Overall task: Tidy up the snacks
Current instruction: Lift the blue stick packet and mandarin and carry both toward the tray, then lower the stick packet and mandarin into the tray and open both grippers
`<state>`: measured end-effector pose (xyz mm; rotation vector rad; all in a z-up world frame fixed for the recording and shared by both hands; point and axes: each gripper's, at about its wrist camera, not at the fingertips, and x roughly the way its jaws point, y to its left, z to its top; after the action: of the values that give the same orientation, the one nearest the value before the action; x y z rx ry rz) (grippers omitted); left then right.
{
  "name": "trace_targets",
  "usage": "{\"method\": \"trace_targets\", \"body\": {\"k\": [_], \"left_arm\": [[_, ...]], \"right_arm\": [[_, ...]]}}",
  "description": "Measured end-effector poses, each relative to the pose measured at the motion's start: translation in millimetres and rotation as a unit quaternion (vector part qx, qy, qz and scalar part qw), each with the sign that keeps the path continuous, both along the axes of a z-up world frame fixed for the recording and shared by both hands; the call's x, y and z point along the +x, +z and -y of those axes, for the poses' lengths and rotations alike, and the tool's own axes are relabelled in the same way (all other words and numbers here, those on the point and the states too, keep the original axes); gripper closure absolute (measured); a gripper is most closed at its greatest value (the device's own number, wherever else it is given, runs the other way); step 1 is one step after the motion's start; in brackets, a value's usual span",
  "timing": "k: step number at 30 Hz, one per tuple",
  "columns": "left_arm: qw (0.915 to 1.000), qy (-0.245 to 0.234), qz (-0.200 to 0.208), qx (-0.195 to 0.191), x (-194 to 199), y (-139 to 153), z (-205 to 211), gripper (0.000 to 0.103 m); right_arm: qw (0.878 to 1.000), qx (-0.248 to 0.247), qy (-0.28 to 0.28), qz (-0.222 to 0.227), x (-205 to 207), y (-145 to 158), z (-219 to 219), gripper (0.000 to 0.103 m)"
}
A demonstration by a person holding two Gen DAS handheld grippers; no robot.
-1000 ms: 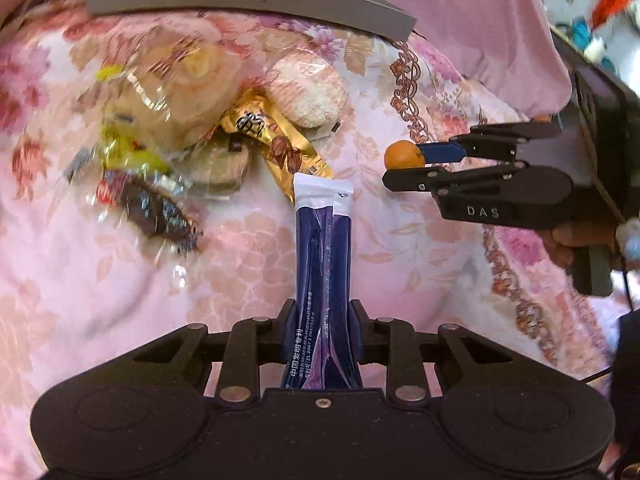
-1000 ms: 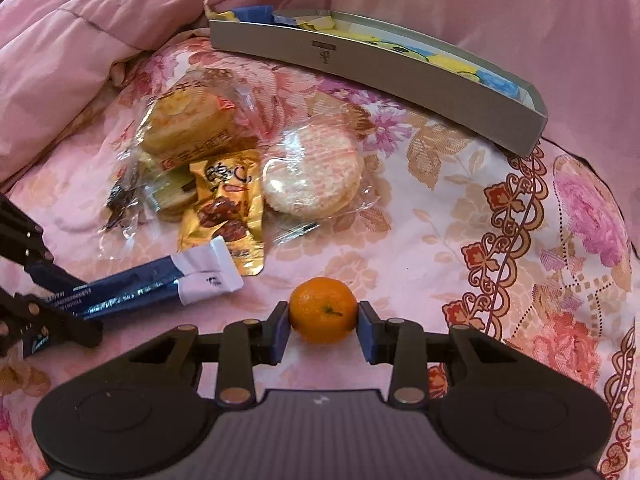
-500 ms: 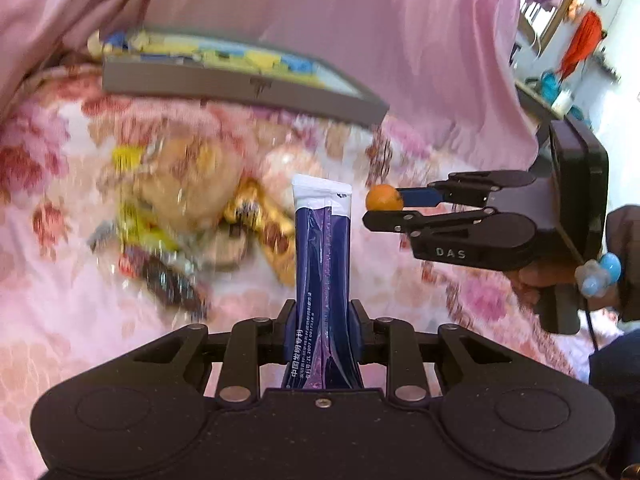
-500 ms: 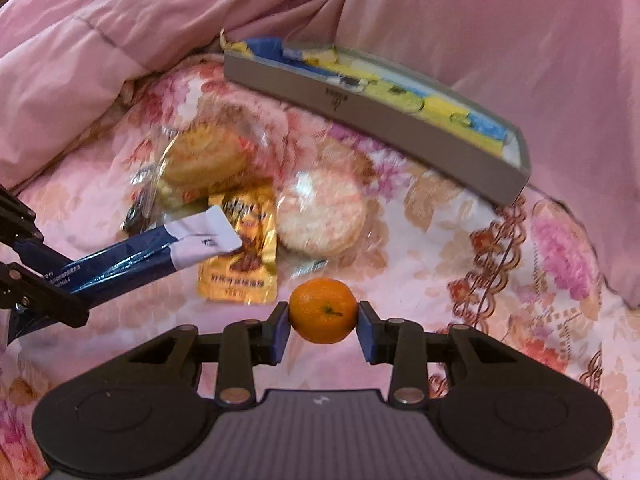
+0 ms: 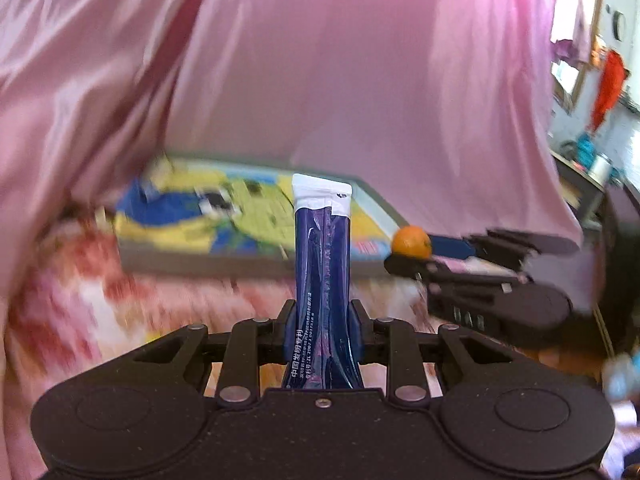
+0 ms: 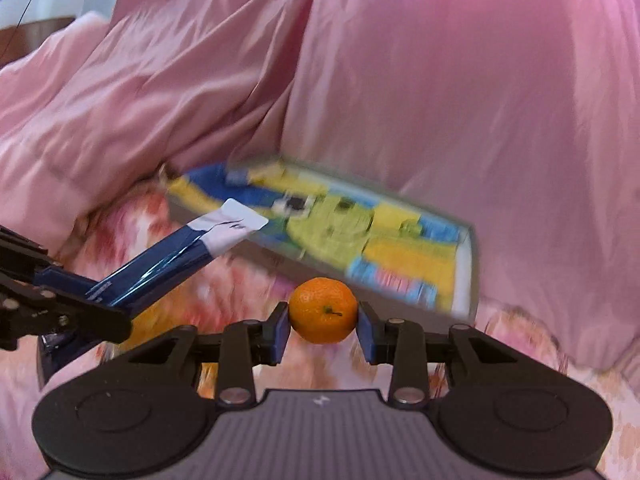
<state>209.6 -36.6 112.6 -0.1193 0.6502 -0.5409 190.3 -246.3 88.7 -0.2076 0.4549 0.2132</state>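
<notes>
Grip check, both sides loaded. Left hand-held gripper (image 5: 322,334) is clamped on a blue snack stick pack (image 5: 323,264): pads press its lower part, and the pack stands straight out ahead between the fingers, white sealed end farthest from the gripper. Right hand-held gripper (image 6: 323,330) is clamped on a small orange (image 6: 323,310), blue pads touching it on both sides, stem spot facing the camera.

Cross views agree. From the left wrist, the right gripper sits ahead and to the right, the orange at its tips, just right of the stick pack. From the right wrist, the left gripper comes in from the left edge, its pack angled up and to the right with the white end over the near left corner of the tray.

Below both grippers: bed cover (image 6: 240,292) with a pink and red flower print, heavily blurred. A yellow wrapper shows just under the left gripper in the right view, too blurred to identify.

Beyond the tips: shallow grey tray (image 6: 472,264), inside printed in blue, yellow and green, lying on the bed cover. Both held items are in front of it, neither inside.

Farthest: pink quilt (image 6: 440,80) piled up behind the tray, filling most of both views. Room clutter at far right of the left view, unreadable.
</notes>
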Motion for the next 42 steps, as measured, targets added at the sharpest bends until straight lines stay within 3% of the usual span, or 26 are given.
{"method": "trace_targets", "body": {"k": [8,16,23,32,39,42], "left_arm": [[0.9982,0.049,0.016,0.030,72.4,20.2,15.8,0.075],[0.9956,0.091,0.021,0.009,135.7,3.8,14.4,0.075],[0.9928,0.117,0.004,0.027,183.9,-10.8,3.3,0.075],[0.9912,0.125,-0.024,0.034,211.3,-31.6,-6.0,0.075],[0.9931,0.106,-0.034,0.035,217.8,-41.4,-10.6,0.072],[0.9930,0.109,-0.035,0.031,218.7,-42.2,-14.6,0.072]], "right_arm": [[0.998,0.030,-0.030,0.037,60.5,10.9,4.4,0.063],[0.992,0.091,-0.072,0.053,119.2,4.3,5.1,0.063],[0.990,0.111,-0.083,0.035,158.2,-4.8,-14.6,0.063],[0.987,0.133,-0.094,-0.009,184.8,-13.8,-42.0,0.063],[0.986,0.131,-0.096,-0.025,186.8,-20.4,-54.7,0.063],[0.987,0.130,-0.092,-0.013,180.4,-23.9,-59.6,0.059]]}}
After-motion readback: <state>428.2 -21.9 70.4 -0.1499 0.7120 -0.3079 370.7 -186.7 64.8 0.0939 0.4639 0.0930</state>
